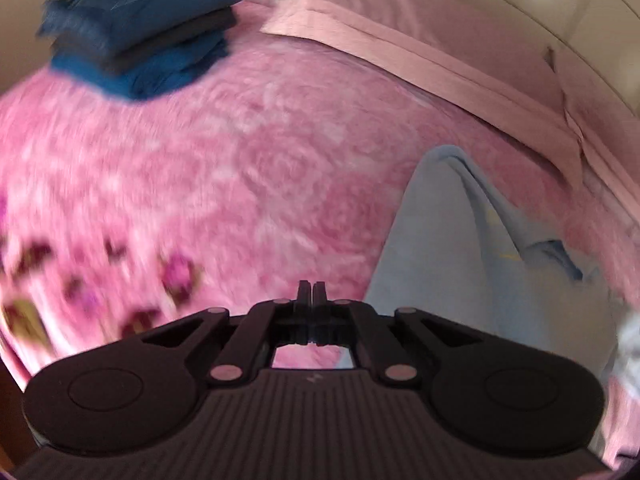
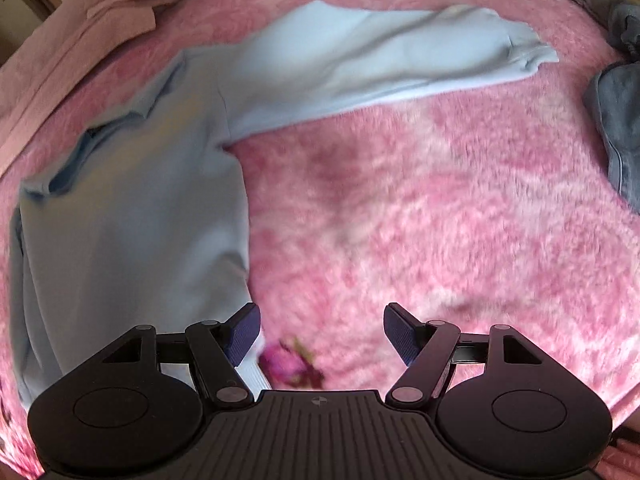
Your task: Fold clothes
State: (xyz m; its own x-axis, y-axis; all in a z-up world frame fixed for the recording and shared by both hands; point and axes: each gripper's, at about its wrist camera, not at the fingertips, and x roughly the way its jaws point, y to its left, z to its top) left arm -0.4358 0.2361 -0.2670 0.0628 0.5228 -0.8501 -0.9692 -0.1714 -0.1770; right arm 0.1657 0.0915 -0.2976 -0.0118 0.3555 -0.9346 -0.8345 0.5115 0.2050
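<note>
One light blue sweatshirt [image 2: 132, 216] lies spread flat on the pink fleece blanket [image 2: 440, 220], its body running down the left of the right wrist view and one long sleeve [image 2: 380, 60] stretched out to the right, the cuff resting on the blanket. In the left wrist view the same sweatshirt [image 1: 460, 264] fills the lower right, with a raised fold along its upper edge. One stack of folded clothes [image 1: 140, 36], three dark blue and grey layers as far as the blur allows, sits at the far left of the blanket, well apart from the sweatshirt. One pink pillow [image 1: 420, 40] lies along the far edge, and a second pillow edge shows just beside it at the right. One grey-blue garment [image 2: 616, 128] is bunched at the right rim of the blanket. The left gripper [image 1: 311, 292] has its fingers pressed together with nothing between them, over bare blanket just beside the sweatshirt's edge. The right gripper [image 2: 322, 332] stands wide apart and holds nothing; its left finger [image 2: 242, 338] overlaps the sweatshirt's hem corner, and a dark pink flower print [image 2: 290, 364] lies between the fingers.
</note>
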